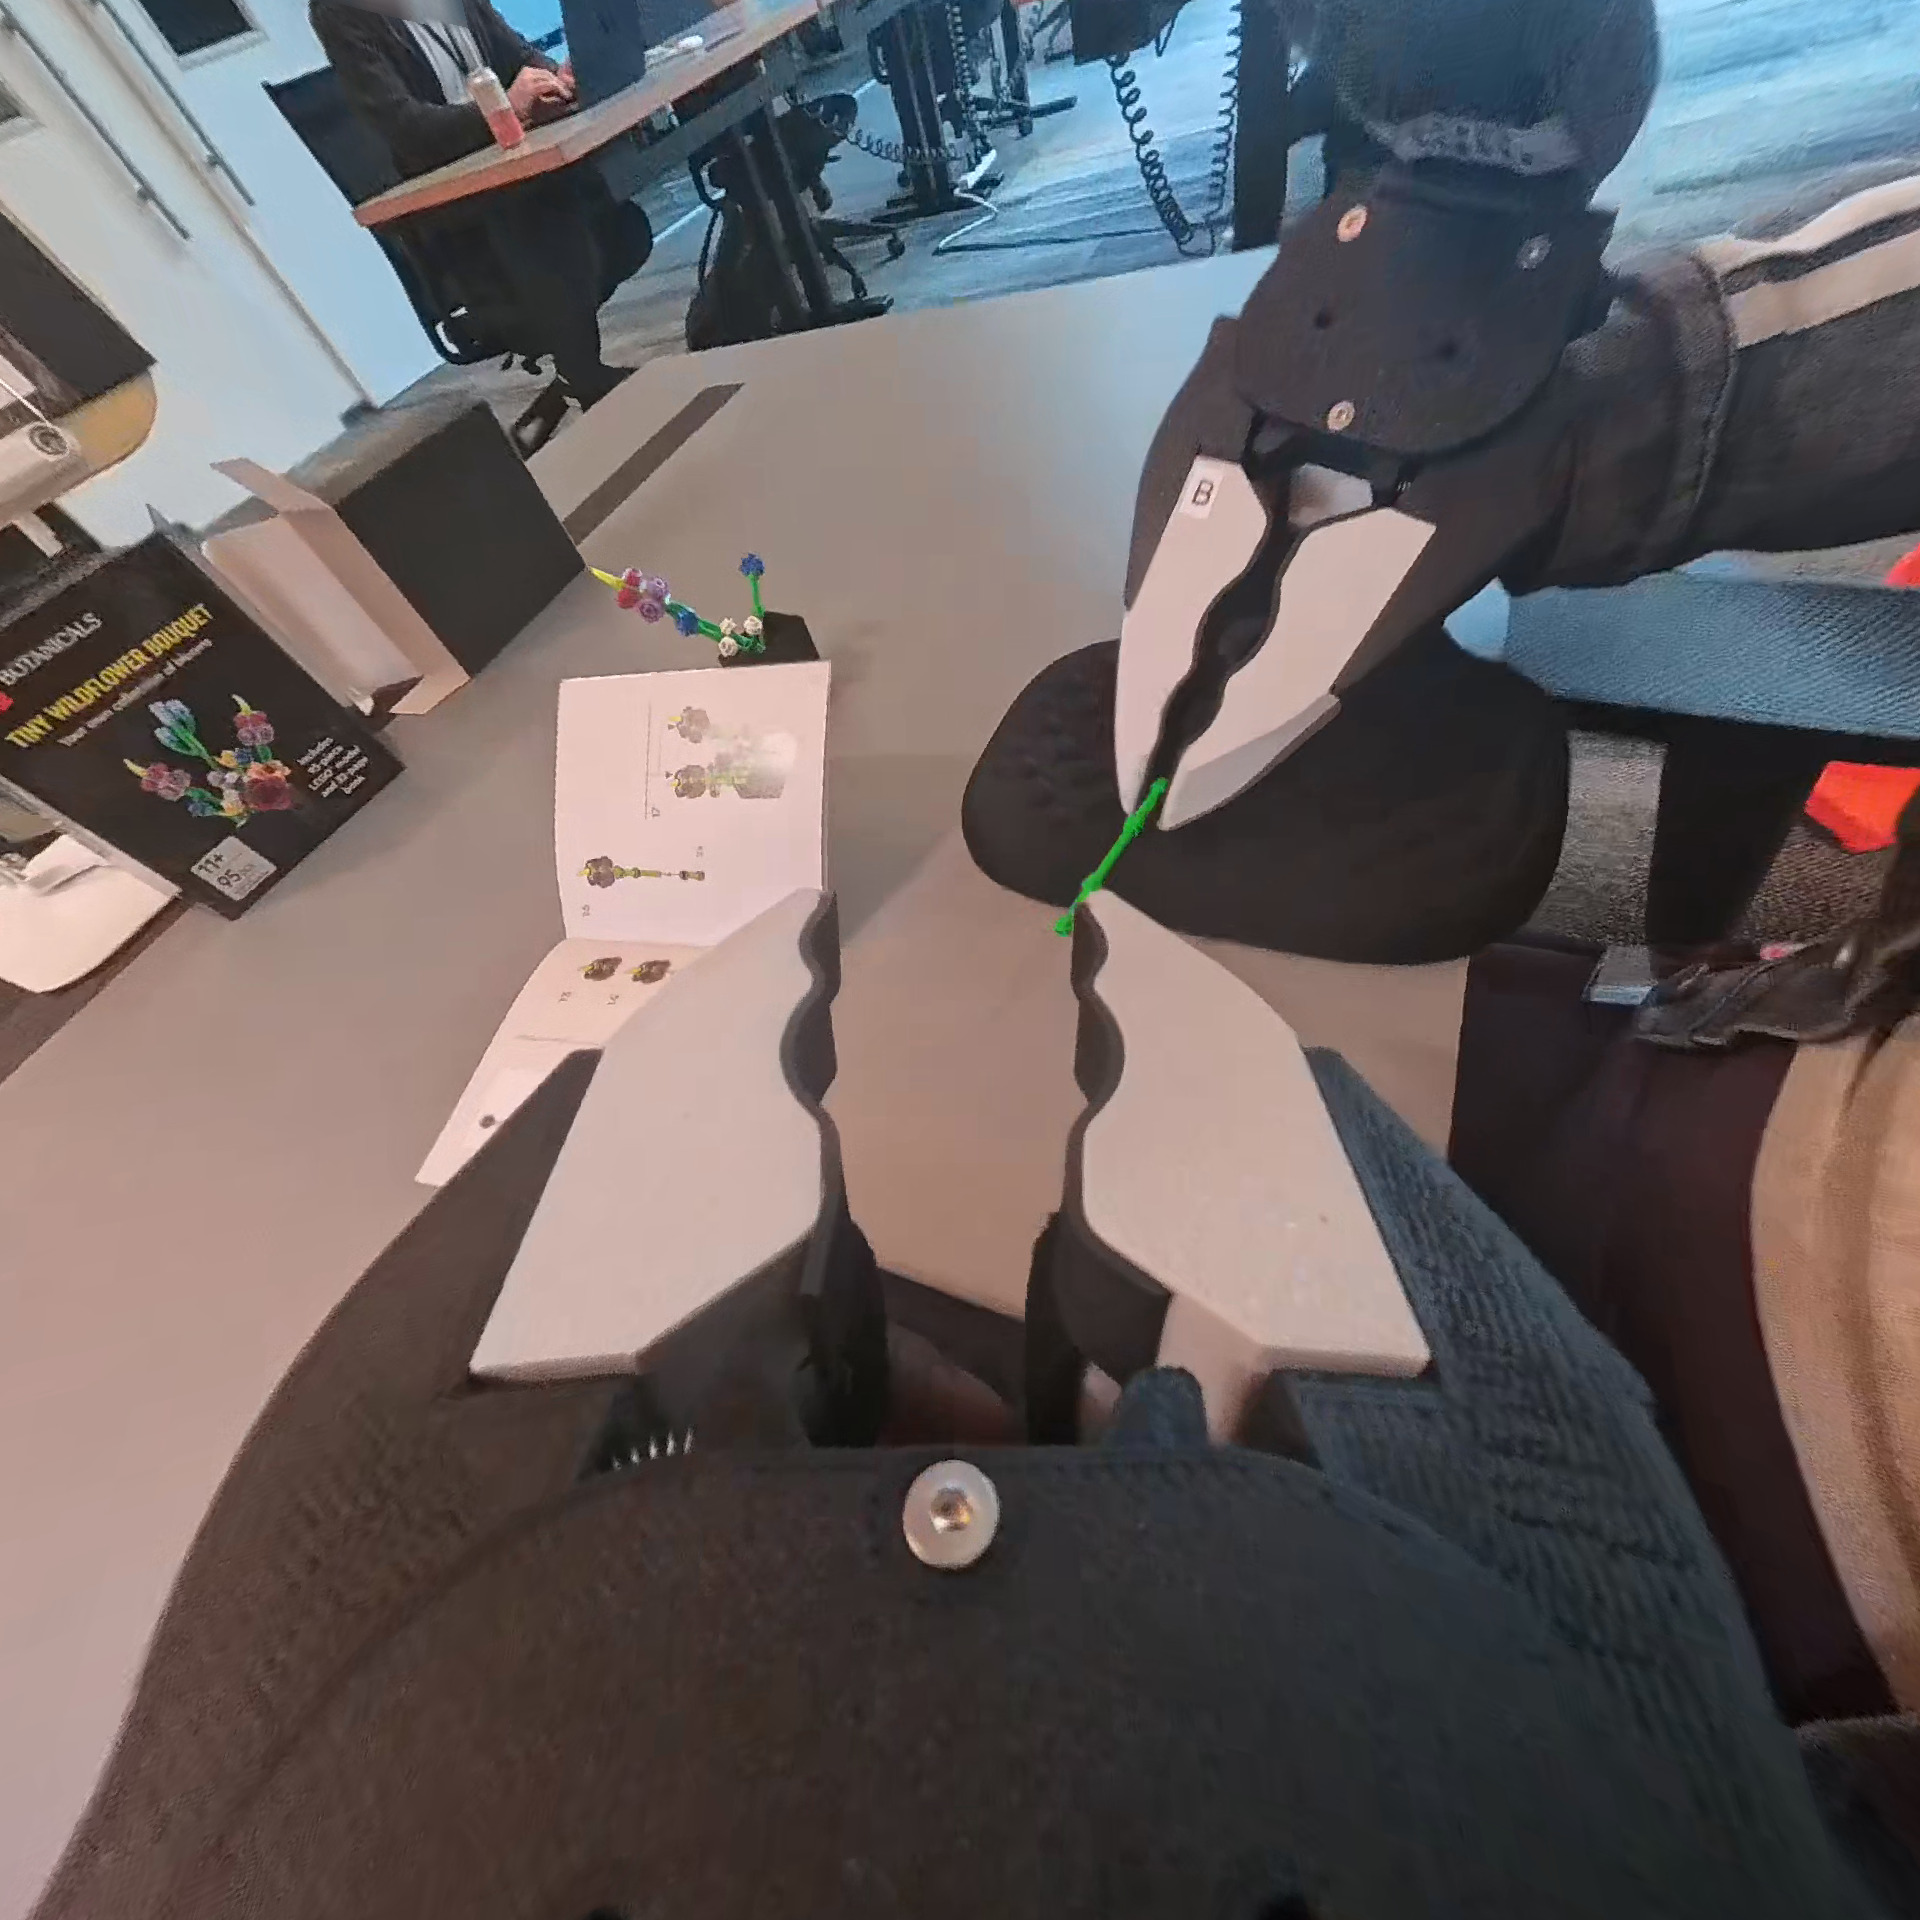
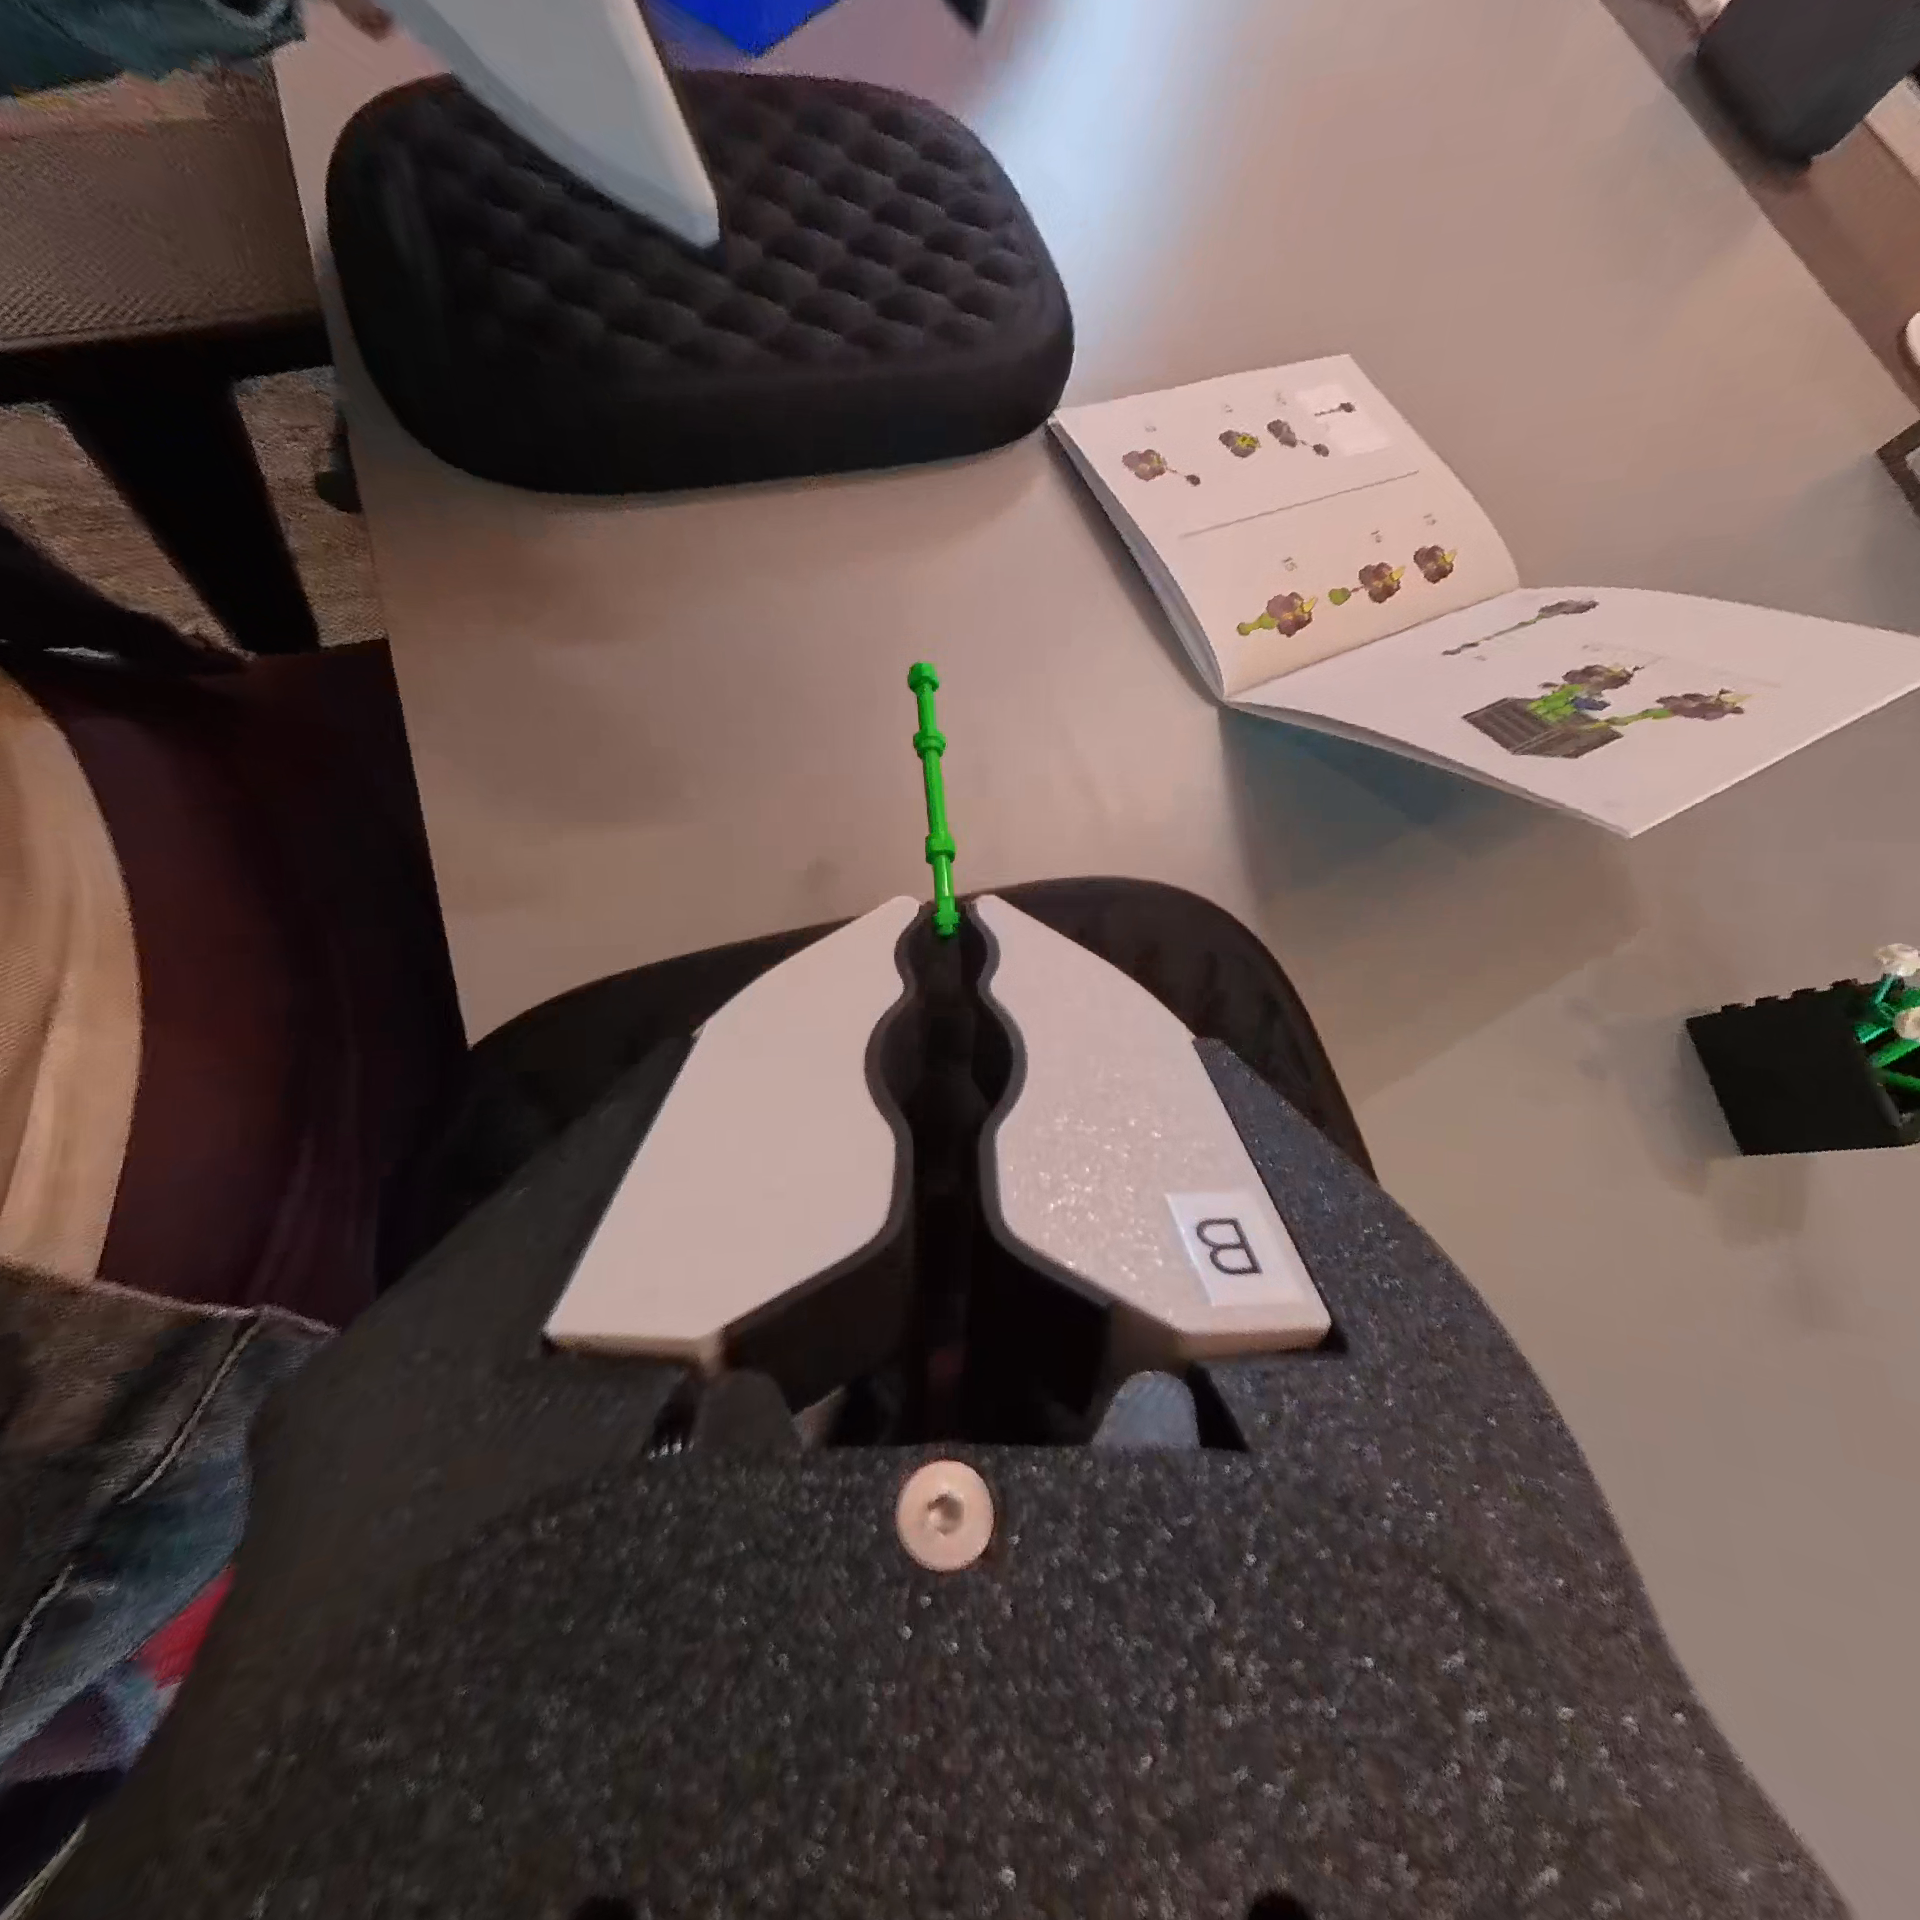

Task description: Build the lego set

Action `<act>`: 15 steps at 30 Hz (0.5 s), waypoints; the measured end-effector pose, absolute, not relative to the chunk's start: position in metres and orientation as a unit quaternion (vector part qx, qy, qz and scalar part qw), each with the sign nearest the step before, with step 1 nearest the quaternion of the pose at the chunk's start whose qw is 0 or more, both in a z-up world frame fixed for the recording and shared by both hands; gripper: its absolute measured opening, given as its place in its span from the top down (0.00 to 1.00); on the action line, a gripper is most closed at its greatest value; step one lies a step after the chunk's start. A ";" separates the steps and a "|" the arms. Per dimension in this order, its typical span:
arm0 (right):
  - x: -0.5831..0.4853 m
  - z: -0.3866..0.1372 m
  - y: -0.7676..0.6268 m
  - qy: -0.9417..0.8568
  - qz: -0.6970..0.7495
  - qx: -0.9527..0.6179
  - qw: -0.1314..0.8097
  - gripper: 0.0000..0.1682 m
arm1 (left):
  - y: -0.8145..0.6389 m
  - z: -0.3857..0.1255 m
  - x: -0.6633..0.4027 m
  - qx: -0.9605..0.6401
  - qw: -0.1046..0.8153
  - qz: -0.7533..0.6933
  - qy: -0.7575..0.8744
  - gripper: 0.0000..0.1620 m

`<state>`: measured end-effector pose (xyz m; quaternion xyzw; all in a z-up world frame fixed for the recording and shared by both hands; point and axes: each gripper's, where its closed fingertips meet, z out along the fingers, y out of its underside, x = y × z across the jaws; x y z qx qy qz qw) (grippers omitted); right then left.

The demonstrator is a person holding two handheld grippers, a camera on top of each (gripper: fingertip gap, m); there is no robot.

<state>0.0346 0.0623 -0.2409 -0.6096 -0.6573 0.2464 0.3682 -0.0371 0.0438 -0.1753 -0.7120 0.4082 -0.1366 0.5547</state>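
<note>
My right gripper (image 2: 948, 912) is shut on one end of a thin green lego stem (image 2: 932, 790), which sticks out forward above the grey table. In the left wrist view the right gripper (image 1: 1162, 800) comes in from the upper right, with the green stem (image 1: 1112, 857) pointing down toward my left gripper (image 1: 956, 914). The left gripper is open and empty, and its right fingertip (image 1: 1091, 920) is almost at the stem's free end. The partly built flower bouquet (image 1: 691, 613) stands in a black lego base (image 1: 784, 636) farther back on the table; the base shows in the right wrist view (image 2: 1797, 1081).
An open instruction booklet (image 1: 691, 800) lies on the table (image 1: 935, 499), also in the right wrist view (image 2: 1351, 582). A black quilted cushion (image 2: 707, 301) sits at the table's near edge. The set's black box (image 1: 197, 727) and an open carton (image 1: 343, 582) stand at left. A person sits at a far desk. My right fingertips sit around 11 cm from my left ones. Between my right fingertips and the black lego base (image 1: 784, 636) there is roughly 20 cm. Seen from the right wrist view (image 2: 1858, 1098) as well.
</note>
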 end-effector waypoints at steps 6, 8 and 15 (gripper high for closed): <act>0.042 -0.253 0.059 -0.652 0.282 -0.623 0.327 0.94 | 0.054 -0.151 -0.035 -0.692 0.570 -0.165 0.411 0.75; 0.042 -0.252 0.062 -0.639 0.295 -0.629 0.331 0.91 | 0.061 -0.149 -0.031 -0.690 0.569 -0.162 0.417 0.75; 0.043 -0.215 0.096 -0.582 0.285 -0.637 0.418 0.72 | 0.091 -0.111 0.000 -0.646 0.615 -0.192 0.409 0.74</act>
